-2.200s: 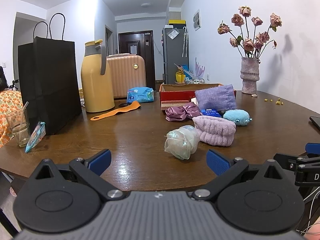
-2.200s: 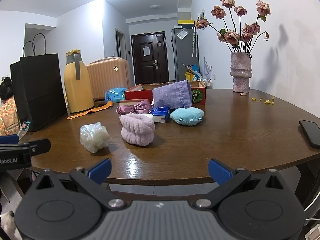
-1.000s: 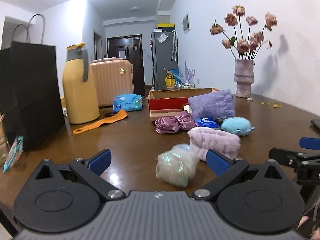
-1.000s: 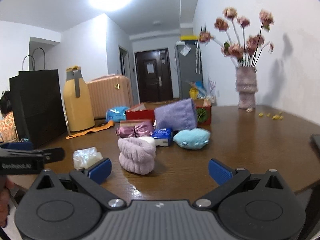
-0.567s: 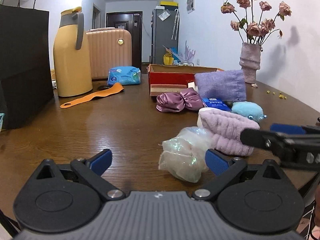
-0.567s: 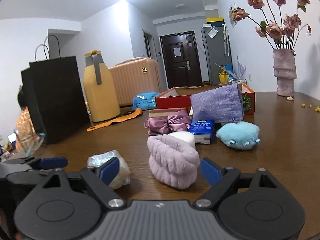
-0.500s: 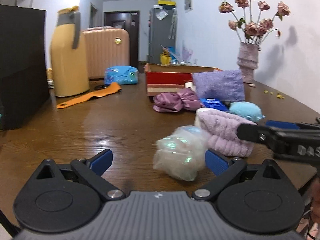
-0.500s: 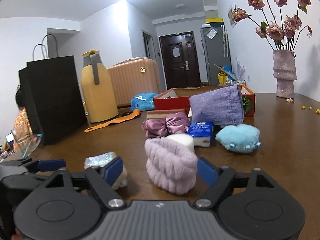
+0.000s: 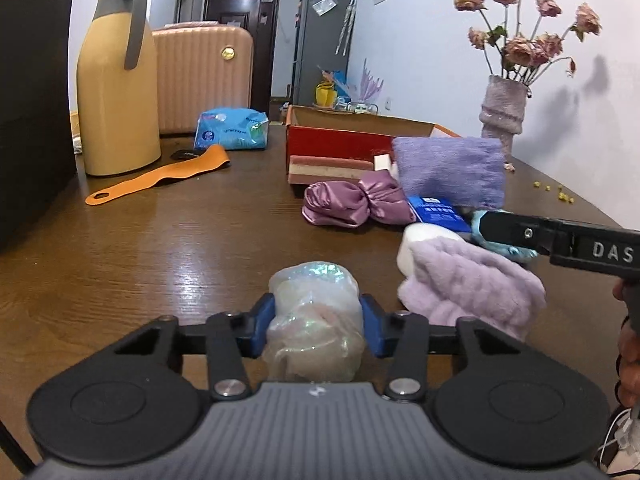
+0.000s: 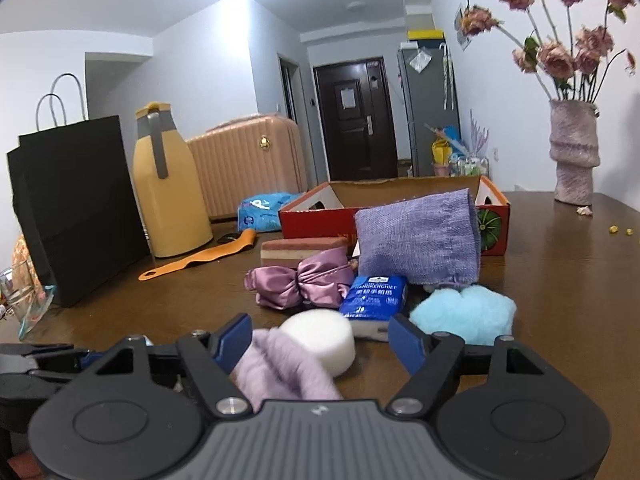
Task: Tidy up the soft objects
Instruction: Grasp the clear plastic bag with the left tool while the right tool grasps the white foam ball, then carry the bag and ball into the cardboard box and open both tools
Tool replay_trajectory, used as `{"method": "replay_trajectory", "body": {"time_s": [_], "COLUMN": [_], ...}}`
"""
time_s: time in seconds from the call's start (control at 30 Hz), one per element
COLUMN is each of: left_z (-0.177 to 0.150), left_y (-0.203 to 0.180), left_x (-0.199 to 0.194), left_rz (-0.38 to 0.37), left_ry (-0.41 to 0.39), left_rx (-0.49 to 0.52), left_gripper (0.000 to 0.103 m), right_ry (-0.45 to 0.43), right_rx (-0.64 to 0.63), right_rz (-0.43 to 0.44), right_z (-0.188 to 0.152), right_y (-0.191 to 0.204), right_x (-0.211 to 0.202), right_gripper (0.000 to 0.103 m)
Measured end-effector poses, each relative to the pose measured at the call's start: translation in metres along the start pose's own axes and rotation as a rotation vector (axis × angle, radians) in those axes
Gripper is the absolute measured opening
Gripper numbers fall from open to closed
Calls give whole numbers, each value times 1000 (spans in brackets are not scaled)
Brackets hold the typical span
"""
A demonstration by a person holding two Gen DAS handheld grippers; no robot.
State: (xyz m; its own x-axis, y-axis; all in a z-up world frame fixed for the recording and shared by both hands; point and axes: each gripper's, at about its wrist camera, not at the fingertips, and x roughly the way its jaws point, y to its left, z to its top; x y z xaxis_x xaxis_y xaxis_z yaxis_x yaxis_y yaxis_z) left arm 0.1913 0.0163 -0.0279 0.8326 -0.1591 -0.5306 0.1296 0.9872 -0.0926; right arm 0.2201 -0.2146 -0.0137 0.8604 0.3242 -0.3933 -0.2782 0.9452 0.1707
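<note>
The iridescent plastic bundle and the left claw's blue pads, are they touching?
Touching. The left wrist view shows both closing pads pressed against the iridescent plastic bundle, no gap either side.

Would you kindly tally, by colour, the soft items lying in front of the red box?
Purple: 3, pouch, satin bow, fluffy band
Light blue: 1, plush
White: 1, sponge
Iridescent: 1, plastic bundle
Total: 6

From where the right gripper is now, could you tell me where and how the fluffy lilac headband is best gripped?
Grip the fluffy lilac headband across its plush folded middle, coming from the near table edge. It lies as a soft roll between the closing right gripper; the white sponge touches its far side, so stay short of that.
</note>
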Motion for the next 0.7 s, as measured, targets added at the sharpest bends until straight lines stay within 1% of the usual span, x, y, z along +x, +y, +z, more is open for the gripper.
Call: {"method": "replay_trajectory", "body": {"time_s": [0.03,0.13,0.23,0.37,0.4,0.43,0.47,0.6,0.7], "left_z": [3,12,21,31,32,33,34,36,39], "left_y": [2,7,11,15,15,16,16,14,10], "left_x": [2,10,20,31,32,34,35,33,25], "left_rz": [-1,5,18,24,25,25,26,33,36], "left_ry": [2,-5,-12,-20,-20,-20,-19,-24,-43], "left_rx": [-5,-10,-12,-20,-20,-19,-19,-5,-1], "left_gripper": [41,40,40,39,39,39,39,39,39], "right_ry": [10,56,146,232,247,251,249,243,207], "right_rx": [1,6,17,16,15,16,20,33,53], "right_rz": [2,3,24,56,63,66,67,62,74], "right_z": [4,15,21,19,17,16,15,17,22], "right_y": [-3,-9,-11,-4,-1,0,1,-2,-5], "right_x": [7,30,57,81,85,88,89,89,81], "right_gripper": [73,72,72,72,68,63,56,52,50]}}
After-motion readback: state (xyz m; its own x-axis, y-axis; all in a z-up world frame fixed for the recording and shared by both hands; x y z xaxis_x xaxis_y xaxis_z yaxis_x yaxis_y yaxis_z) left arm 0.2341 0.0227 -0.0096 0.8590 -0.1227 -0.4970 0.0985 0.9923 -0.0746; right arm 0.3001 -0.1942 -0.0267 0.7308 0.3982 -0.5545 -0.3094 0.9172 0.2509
